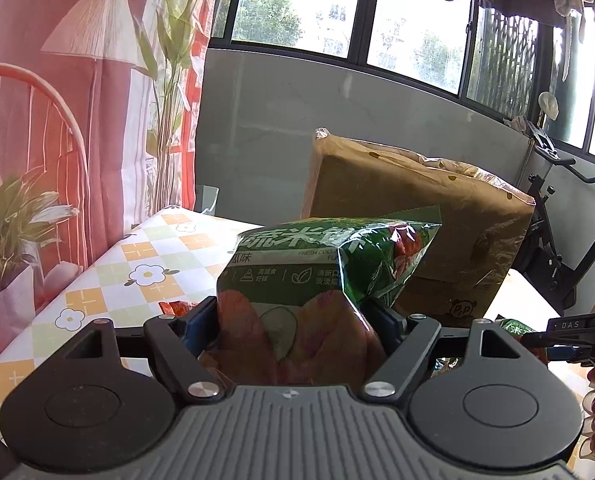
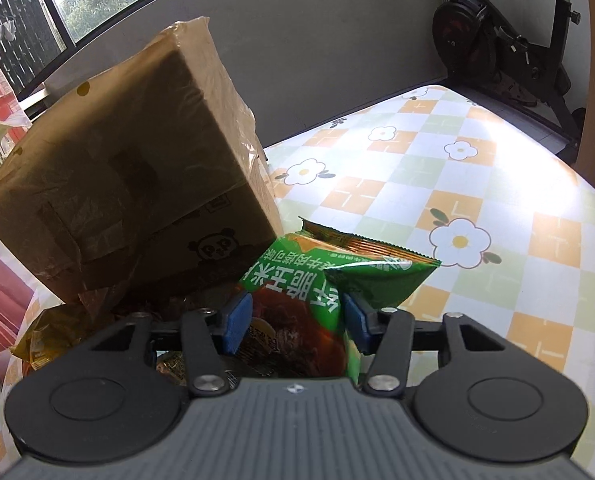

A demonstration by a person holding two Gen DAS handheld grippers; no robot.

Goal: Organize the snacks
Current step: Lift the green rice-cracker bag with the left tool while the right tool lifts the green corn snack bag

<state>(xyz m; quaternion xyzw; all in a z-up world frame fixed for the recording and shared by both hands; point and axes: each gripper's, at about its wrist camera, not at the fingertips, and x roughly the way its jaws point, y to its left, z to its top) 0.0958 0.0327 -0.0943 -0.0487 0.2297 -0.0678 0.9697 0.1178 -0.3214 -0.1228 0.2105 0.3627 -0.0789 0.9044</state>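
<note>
Snack bags lifted in both grippers, in front of the cardboard box.

Left gripper (image 1: 297, 320) clamps a green cucumber-flavour bag (image 1: 317, 272); right gripper (image 2: 297, 316) pinches another green bag (image 2: 329, 280), both held above the worktop (image 2: 477, 184) just before the cardboard box (image 2: 129, 168), likely for sorting.

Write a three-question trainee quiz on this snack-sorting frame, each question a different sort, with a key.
1. True or false: the left gripper holds a green cucumber snack bag.
2. The cardboard box stands: A) beyond both held bags, B) under the table, C) in the right gripper.
3. Fill in: the tablecloth shows checks and ____.

Key: 1 true; 2 A; 3 flowers.
</note>
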